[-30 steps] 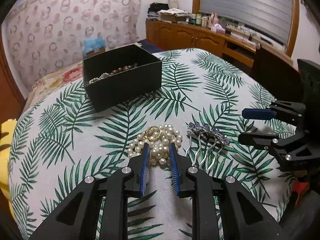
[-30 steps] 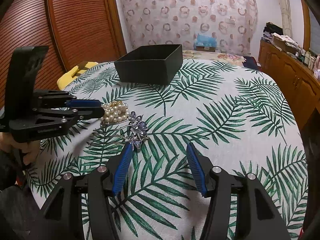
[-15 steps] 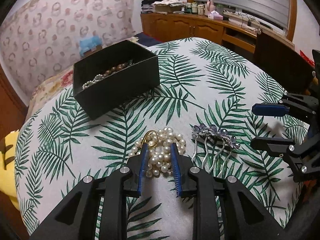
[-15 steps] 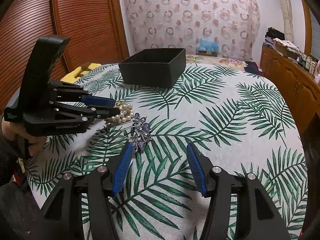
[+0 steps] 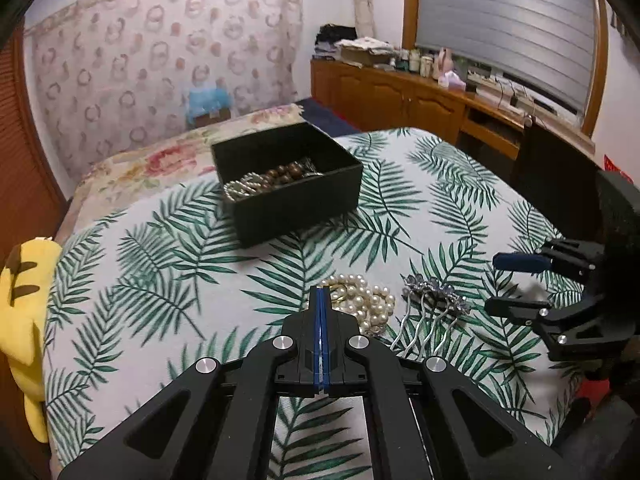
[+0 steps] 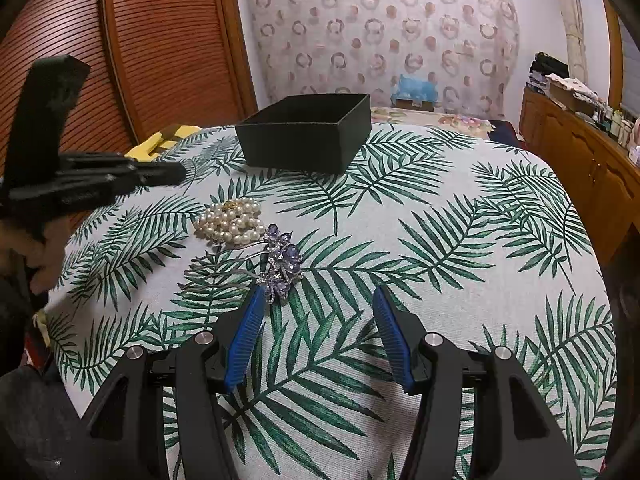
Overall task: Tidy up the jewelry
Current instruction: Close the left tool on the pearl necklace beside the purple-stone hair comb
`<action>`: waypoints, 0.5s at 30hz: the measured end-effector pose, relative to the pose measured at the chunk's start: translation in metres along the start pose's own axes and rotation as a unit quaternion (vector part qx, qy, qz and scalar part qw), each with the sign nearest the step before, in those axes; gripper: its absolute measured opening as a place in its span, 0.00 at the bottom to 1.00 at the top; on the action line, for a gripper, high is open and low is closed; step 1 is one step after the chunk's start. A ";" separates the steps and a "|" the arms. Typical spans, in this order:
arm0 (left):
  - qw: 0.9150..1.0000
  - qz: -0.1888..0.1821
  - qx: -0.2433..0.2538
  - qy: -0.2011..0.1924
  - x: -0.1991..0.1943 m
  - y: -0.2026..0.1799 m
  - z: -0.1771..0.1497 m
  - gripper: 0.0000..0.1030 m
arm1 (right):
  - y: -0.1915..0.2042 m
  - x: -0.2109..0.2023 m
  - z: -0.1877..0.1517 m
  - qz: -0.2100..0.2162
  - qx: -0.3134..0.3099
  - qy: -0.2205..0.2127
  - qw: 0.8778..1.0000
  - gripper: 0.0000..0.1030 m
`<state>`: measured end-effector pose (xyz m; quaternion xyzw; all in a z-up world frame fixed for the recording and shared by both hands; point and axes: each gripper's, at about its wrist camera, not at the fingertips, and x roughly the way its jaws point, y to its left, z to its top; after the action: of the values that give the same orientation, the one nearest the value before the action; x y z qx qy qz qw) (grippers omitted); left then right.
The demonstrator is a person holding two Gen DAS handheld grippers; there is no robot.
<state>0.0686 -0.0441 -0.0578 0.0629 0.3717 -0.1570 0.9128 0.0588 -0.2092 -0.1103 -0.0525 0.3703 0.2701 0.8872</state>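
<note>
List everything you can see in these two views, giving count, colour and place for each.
Bedspread: one, white with green leaves, under everything.
Box: one, black, open, far on the bedspread.
Beads: brown and silver strands, count unclear, inside the box.
Pearl bracelet: one bunch, cream, on the bedspread.
Hair comb: one, silver with purple flowers, beside the pearls.
Soft toy: one, yellow, at the bed's edge.
Cabinets: brown wood, under the window.
Left gripper: black, blue pads; jaws just closed, nothing between them.
Right gripper: black, blue pads, open, empty, near the comb.

leaf-print bed holds box, pearls, comb.
</note>
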 end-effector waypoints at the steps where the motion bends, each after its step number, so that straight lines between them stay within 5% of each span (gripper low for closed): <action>1: 1.000 0.000 0.000 0.002 0.000 0.001 0.000 0.00 | 0.000 0.000 0.000 -0.001 0.000 0.001 1.000 0.57; 11: 0.999 -0.006 -0.018 0.040 0.028 0.014 -0.011 0.00 | 0.001 0.002 0.001 -0.002 -0.001 0.004 1.000 0.57; 15: 0.998 -0.021 -0.029 0.059 0.040 0.017 -0.014 0.12 | 0.000 0.002 0.001 -0.001 0.001 0.003 1.000 0.57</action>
<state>0.0917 -0.0344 -0.0957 0.0378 0.4308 -0.1617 0.8870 0.0604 -0.2081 -0.1105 -0.0527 0.3733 0.2685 0.8864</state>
